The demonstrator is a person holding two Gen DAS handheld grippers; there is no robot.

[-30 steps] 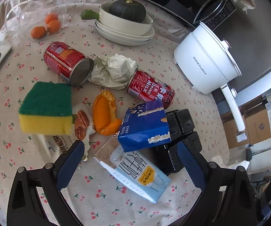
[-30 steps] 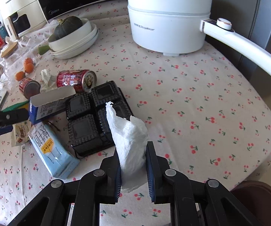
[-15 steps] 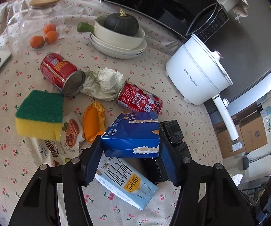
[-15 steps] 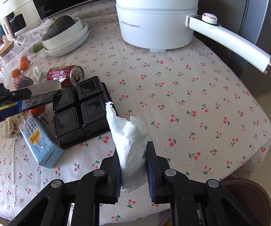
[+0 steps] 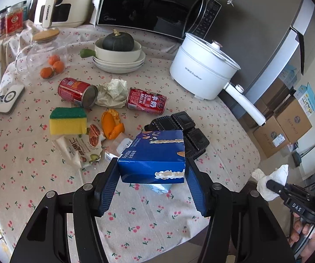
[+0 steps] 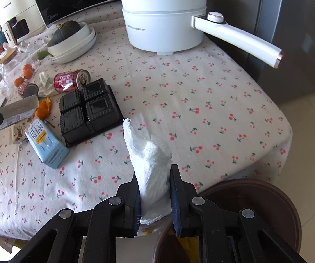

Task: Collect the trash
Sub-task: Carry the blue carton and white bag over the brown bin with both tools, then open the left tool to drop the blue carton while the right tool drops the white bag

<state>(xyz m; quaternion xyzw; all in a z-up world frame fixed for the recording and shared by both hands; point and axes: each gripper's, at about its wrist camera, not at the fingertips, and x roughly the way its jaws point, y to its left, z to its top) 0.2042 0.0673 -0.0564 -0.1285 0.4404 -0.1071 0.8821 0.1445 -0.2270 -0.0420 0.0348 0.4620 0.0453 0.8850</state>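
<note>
My left gripper (image 5: 152,186) is shut on a blue snack box (image 5: 154,155) and holds it above the table. My right gripper (image 6: 154,188) is shut on a crumpled white tissue (image 6: 150,160), past the table's front edge and over a dark brown bin (image 6: 256,214). The tissue also shows in the left wrist view (image 5: 271,179). On the cloth lie two red cans (image 5: 146,103) (image 5: 76,92), a crumpled paper (image 5: 113,92), orange peel (image 5: 111,123), a nut wrapper (image 5: 80,144), a light blue carton (image 6: 45,144) and a black plastic tray (image 6: 89,111).
A white electric pot (image 6: 164,22) with a long handle (image 6: 240,37) stands at the back. Stacked bowls with a squash (image 5: 119,52), a glass jar of oranges (image 5: 45,59), a sponge (image 5: 67,120), a microwave (image 5: 153,6) and cardboard boxes (image 5: 284,127) on the floor.
My left gripper closed on the blue box and lifted it up and back from the table. My right gripper drew back with the tissue to over the bin.
</note>
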